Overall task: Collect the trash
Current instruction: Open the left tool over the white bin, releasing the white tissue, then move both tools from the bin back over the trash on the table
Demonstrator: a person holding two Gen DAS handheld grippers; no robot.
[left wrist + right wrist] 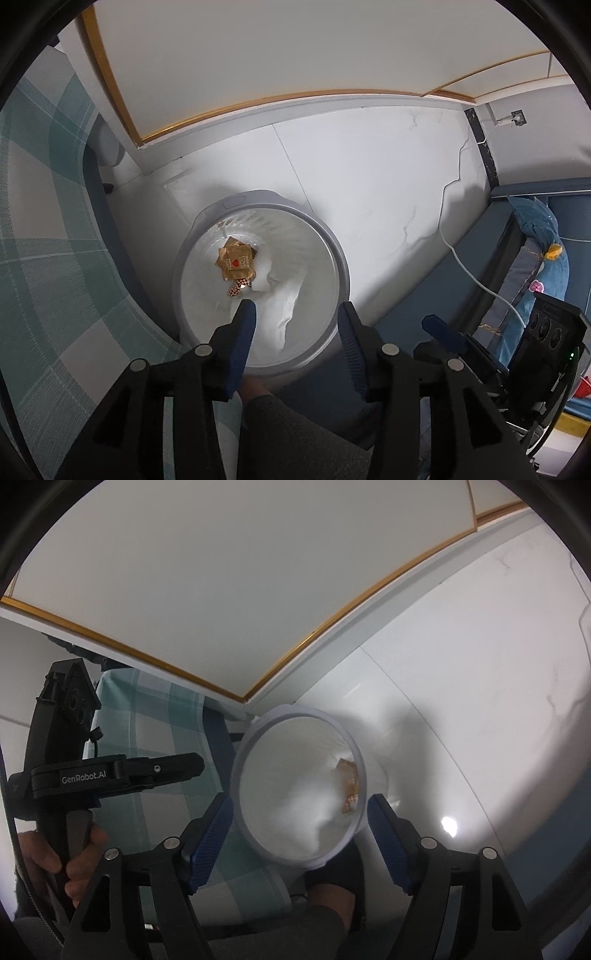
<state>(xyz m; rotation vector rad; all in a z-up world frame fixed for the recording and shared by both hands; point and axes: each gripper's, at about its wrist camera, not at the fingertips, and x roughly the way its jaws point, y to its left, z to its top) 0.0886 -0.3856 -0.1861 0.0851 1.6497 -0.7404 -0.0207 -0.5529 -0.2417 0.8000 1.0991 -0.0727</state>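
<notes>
A round bin with a grey rim and a white liner stands on the floor. At its bottom lie gold snack wrappers and a white tissue. My left gripper hangs open over the bin's mouth, nothing between its blue pads. In the right wrist view the bin's rim is seen at a slant, the wrappers blurred inside. My right gripper stands open in front of it, holding nothing. One of its blue fingers shows beside the bin.
Green-and-white plaid bedding borders the bin on the left. A white cable trails over the pale floor. Blue patterned fabric lies at the right. A gold-trimmed white panel rises behind. A hand grips the left tool's handle.
</notes>
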